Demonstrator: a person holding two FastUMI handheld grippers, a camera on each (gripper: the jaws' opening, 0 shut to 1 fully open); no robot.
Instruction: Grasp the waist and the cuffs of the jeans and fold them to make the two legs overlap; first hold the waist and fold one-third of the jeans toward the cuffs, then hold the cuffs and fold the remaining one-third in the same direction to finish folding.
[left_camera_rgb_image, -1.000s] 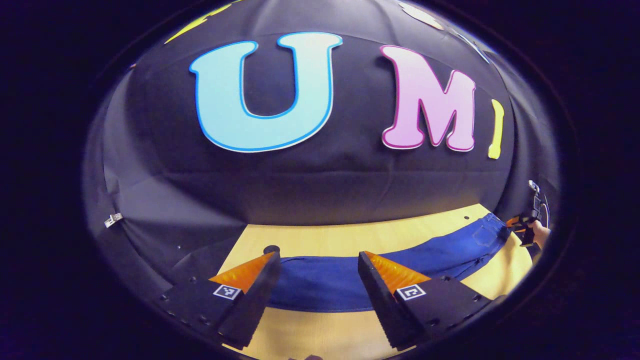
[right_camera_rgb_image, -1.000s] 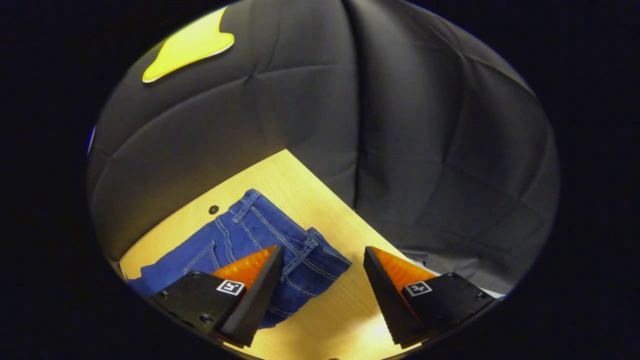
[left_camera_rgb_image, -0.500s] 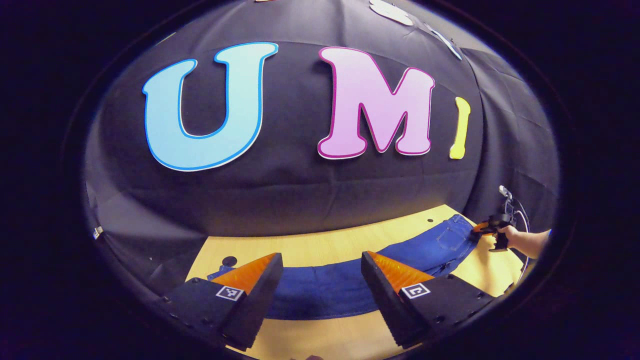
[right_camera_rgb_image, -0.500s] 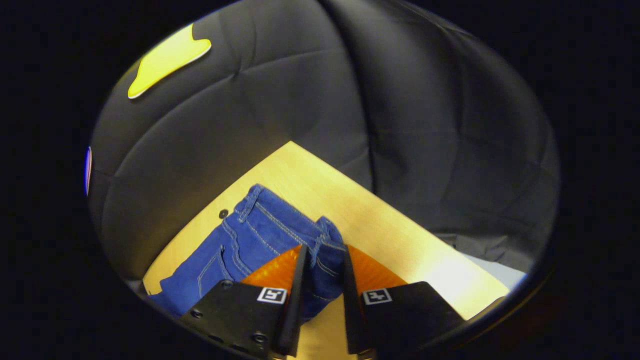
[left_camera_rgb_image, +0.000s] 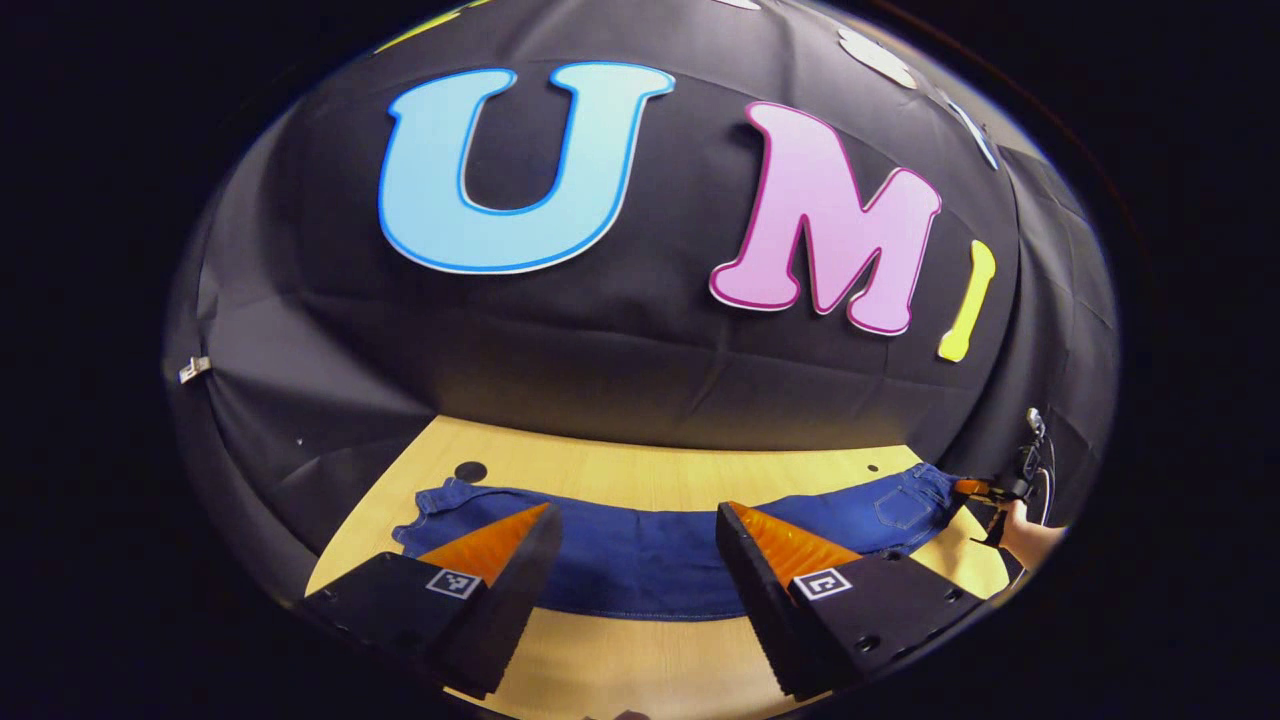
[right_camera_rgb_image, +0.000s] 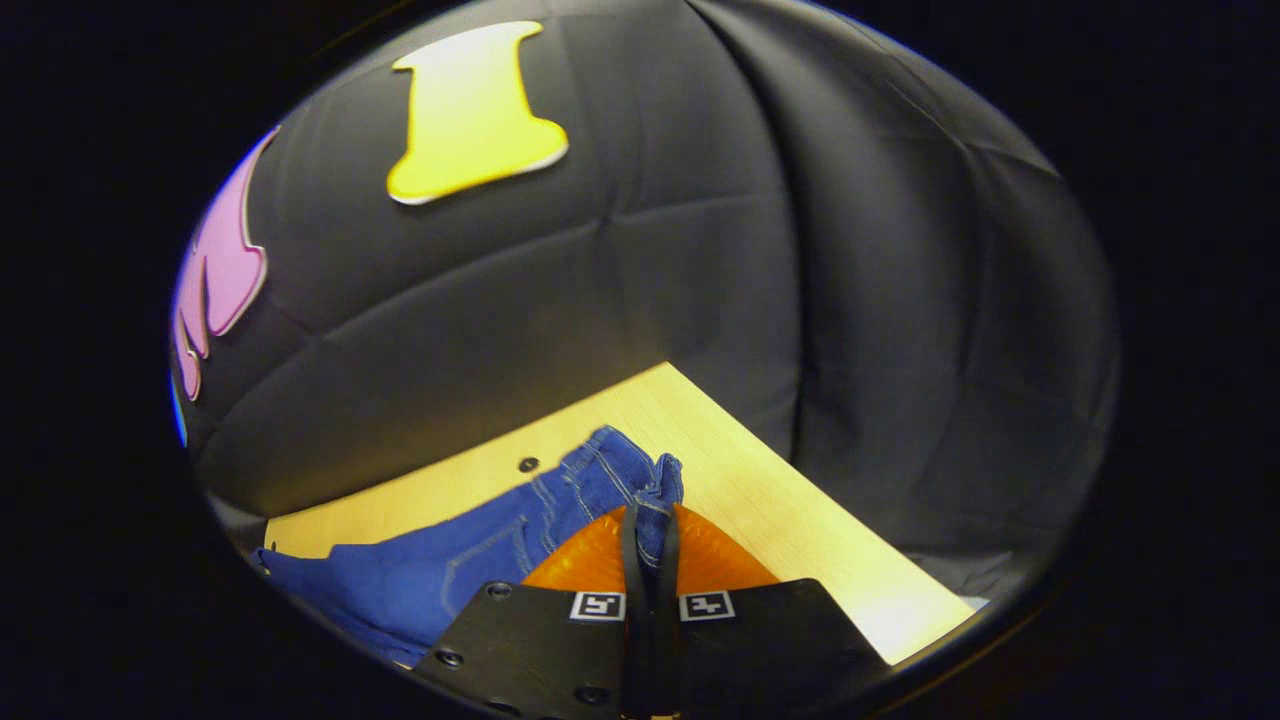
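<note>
Hovering low over the wooden table (left_camera_rgb_image: 640, 665), the left gripper (left_camera_rgb_image: 632, 570) is sitting with its fingers spread wide apart, holding nothing, the middle of the blue jeans (left_camera_rgb_image: 660, 560) lying flat right in front of it. The jeans are stretching across the table from the cuffs (left_camera_rgb_image: 430, 505) on one end to the waist (right_camera_rgb_image: 640, 480) on the other. Over at that far end, the right gripper (right_camera_rgb_image: 648, 560) is pinching the waistband, both fingers squeezed tight on the denim, tilted down toward the table corner. In the left gripper view a hand (left_camera_rgb_image: 1030, 540) is holding that gripper.
</note>
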